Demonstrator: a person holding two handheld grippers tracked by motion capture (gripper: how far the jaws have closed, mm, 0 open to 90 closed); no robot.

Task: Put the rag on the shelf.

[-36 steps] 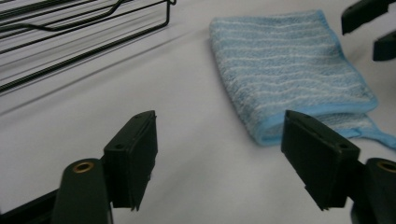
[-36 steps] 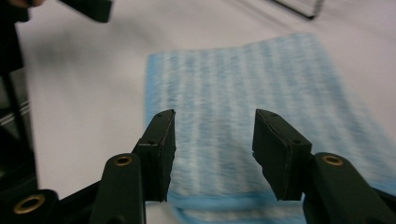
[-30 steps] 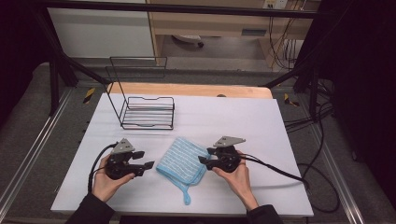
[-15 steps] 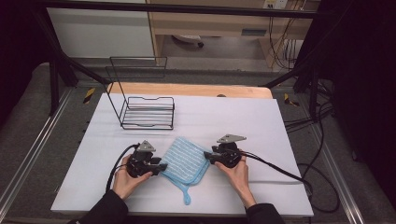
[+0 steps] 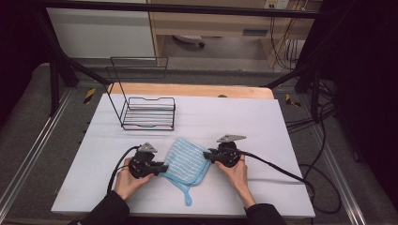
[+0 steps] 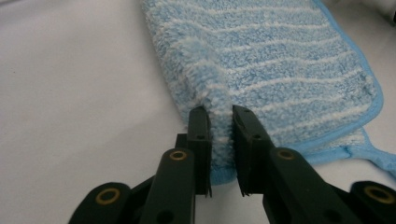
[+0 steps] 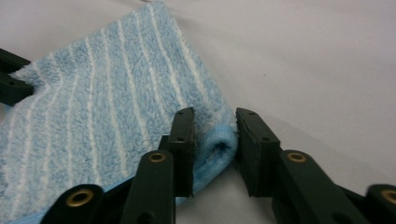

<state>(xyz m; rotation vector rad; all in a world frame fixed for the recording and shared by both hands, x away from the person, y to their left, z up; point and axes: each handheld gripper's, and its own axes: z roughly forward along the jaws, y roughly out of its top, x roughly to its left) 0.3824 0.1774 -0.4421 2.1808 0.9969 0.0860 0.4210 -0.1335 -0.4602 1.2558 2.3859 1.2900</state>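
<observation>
A light blue cloth (image 5: 184, 161) with white stripes and a hanging loop lies flat on the white table (image 5: 263, 122). My left gripper (image 5: 164, 167) is at its left edge. In the left gripper view a bunched ridge of the cloth (image 6: 280, 70) is pinched between the jaws of the left gripper (image 6: 220, 126). My right gripper (image 5: 207, 155) is at the cloth's right corner. There the rolled hem of the cloth (image 7: 93, 116) fills the gap of the right gripper (image 7: 214, 140). Both sets of jaws have just been closing on the cloth.
A black wire rack (image 5: 148, 112) stands at the back left of the table, with a wooden board (image 5: 187, 90) behind it. Cables (image 5: 281, 171) trail from both grippers over the table. The other gripper's jaw (image 7: 9, 79) shows at the cloth's far edge in the right gripper view.
My left hand has moved right to the cloth's edge, while the right hand stayed by its right corner. Both grippers' jaws have narrowed onto the cloth. The cloth itself has stayed in place.
</observation>
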